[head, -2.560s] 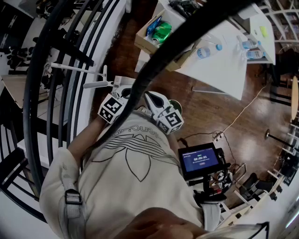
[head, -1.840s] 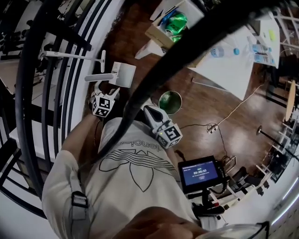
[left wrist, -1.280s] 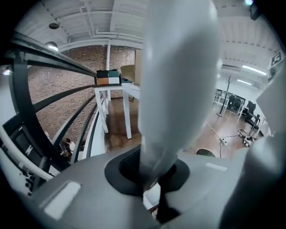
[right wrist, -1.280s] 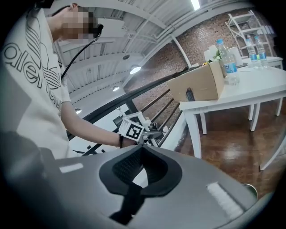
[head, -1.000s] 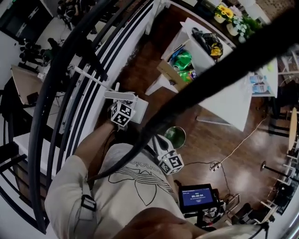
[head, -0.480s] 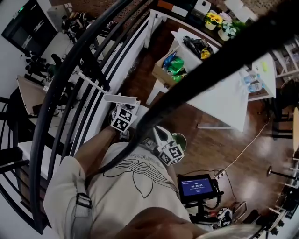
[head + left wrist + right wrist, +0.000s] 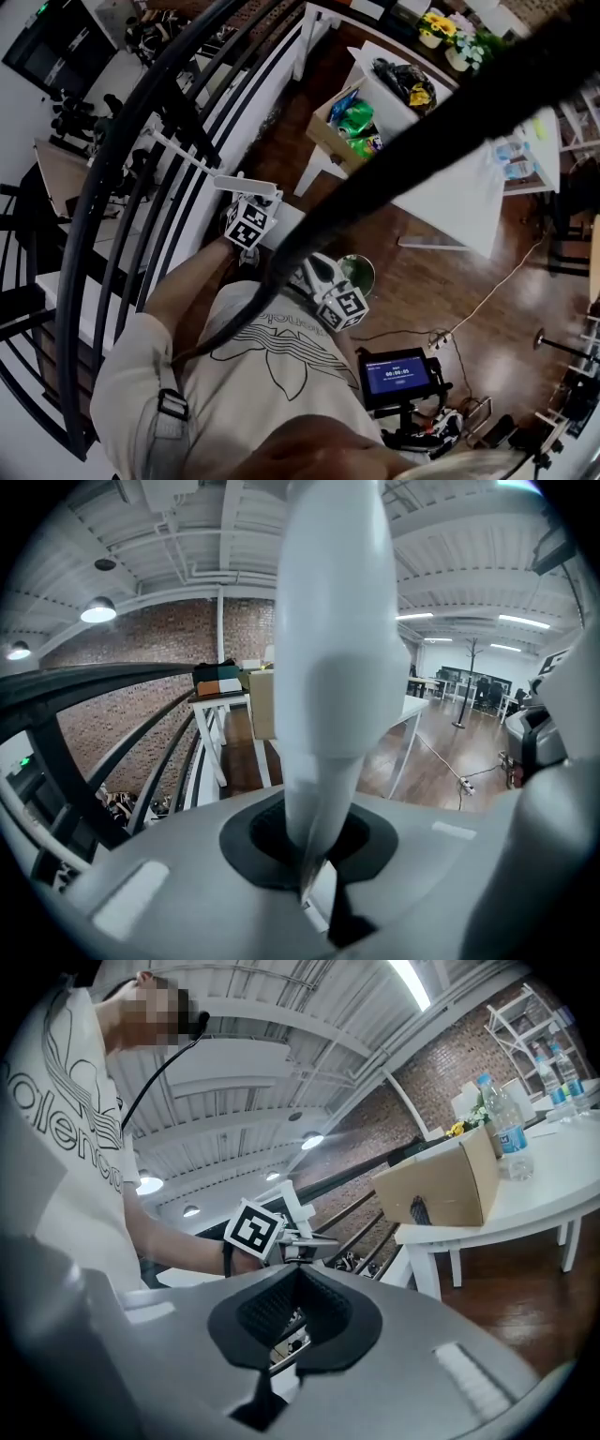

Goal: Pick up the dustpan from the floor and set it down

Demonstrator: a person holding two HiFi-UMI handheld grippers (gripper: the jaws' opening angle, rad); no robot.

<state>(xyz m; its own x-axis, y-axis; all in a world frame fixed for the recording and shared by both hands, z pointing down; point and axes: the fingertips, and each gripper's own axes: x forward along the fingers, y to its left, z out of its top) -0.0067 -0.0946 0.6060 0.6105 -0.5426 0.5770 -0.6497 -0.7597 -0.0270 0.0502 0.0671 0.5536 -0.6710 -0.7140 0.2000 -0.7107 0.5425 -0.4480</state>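
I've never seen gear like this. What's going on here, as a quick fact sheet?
who: a person in a light T-shirt, holding one gripper in each hand
left gripper: shut on the white dustpan handle, which stands up between its jaws
dustpan: appears held up off the wooden floor, beside the black railing
right gripper: shut, holding nothing, close to the person's body
nearby: green bucket on the floor; white table; cardboard box
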